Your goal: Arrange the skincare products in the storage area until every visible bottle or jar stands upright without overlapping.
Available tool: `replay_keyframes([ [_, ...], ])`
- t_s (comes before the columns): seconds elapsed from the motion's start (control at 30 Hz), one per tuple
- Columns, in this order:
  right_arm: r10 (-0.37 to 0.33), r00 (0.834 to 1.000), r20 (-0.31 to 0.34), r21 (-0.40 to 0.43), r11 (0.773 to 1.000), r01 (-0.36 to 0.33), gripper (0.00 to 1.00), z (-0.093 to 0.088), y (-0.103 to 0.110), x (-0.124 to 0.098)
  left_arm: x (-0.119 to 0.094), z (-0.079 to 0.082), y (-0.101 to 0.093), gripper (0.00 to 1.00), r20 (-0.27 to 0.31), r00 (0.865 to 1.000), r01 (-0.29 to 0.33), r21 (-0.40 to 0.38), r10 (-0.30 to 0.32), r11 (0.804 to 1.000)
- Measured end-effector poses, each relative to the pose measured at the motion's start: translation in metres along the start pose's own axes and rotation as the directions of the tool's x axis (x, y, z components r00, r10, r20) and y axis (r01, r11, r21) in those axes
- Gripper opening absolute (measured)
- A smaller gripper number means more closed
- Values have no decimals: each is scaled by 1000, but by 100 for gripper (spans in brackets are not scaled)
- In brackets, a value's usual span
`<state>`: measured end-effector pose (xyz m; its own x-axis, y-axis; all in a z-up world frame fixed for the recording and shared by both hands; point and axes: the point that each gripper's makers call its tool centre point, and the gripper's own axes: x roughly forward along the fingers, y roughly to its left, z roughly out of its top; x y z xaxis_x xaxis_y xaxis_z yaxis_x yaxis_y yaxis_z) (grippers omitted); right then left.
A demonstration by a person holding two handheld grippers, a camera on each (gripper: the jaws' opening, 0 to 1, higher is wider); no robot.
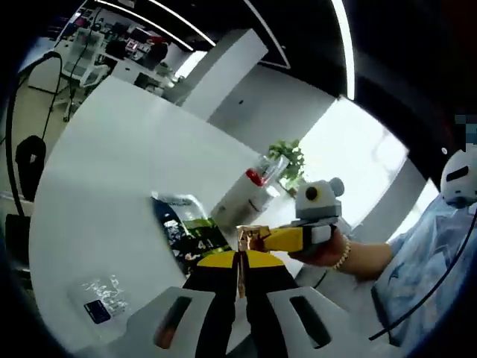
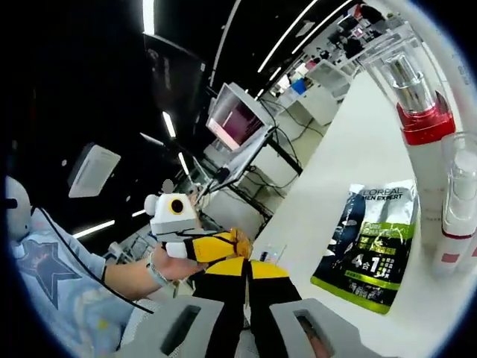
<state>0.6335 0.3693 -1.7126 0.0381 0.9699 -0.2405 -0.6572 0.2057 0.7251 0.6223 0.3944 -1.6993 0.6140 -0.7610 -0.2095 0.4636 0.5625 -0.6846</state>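
Note:
My left gripper (image 1: 241, 257) is shut on a small gold item (image 1: 250, 237), a thin gold strip of which runs down between its jaws. My right gripper (image 1: 262, 239) comes in from the right in a person's hand, jaws together, tips against that item. In the right gripper view the gold item (image 2: 239, 242) sits just above my right gripper (image 2: 246, 262), with my left gripper (image 2: 227, 245) meeting it from the left. A white bottle with a red band (image 1: 250, 190) (image 2: 425, 123) lies tilted on the white table (image 1: 112, 186). A dark and green sachet (image 1: 185, 224) (image 2: 373, 239) lies flat beside it.
A second clear-capped bottle (image 2: 456, 201) lies next to the red-banded one. A small clear sachet (image 1: 100, 302) rests near the table's edge. A potted plant (image 1: 287, 153) stands behind the bottle. Desks and monitors (image 2: 237, 115) fill the room beyond.

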Motion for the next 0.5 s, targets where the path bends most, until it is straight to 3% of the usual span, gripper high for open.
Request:
replay_keyframes([
  [0.07, 2, 1000, 5, -15, 1000, -2, 0, 1, 1, 0, 0, 0, -8, 0, 6, 999, 38, -43, -38, 998],
  [0.13, 25, 999, 34, -16, 1000, -25, 0, 5, 4, -2, -2, 5, -4, 0, 51, 998, 24, -62, -21, 998],
  [0.17, 56, 996, 75, -4, 998, -56, 0, 11, 9, -1, -3, 9, -4, 0, 78, 997, 30, -94, -23, 995],
  [0.23, 90, 987, 136, 17, 996, -93, 0, 19, 14, -2, -6, 18, -9, 0, 147, 986, 99, -180, -73, 979],
  [0.27, 129, 976, 178, 35, 990, -137, 0, 25, 20, -3, -7, 21, -9, 0, 172, 982, 113, -199, -79, 973],
  [0.33, 173, 973, 154, 50, 982, -182, 0, 20, 28, -3, -9, 28, -12, 0, 224, 970, 149, -222, -98, 964],
  [0.47, 146, 984, 104, 14, 989, -148, 0, 13, 27, 1, -6, 22, -13, 0, 178, 980, 125, -198, -90, 972],
  [0.5, 186, 979, 87, 51, 980, -191, 0, 12, 32, -1, -7, 22, -14, 0, 178, 979, 141, -209, -104, 968],
])
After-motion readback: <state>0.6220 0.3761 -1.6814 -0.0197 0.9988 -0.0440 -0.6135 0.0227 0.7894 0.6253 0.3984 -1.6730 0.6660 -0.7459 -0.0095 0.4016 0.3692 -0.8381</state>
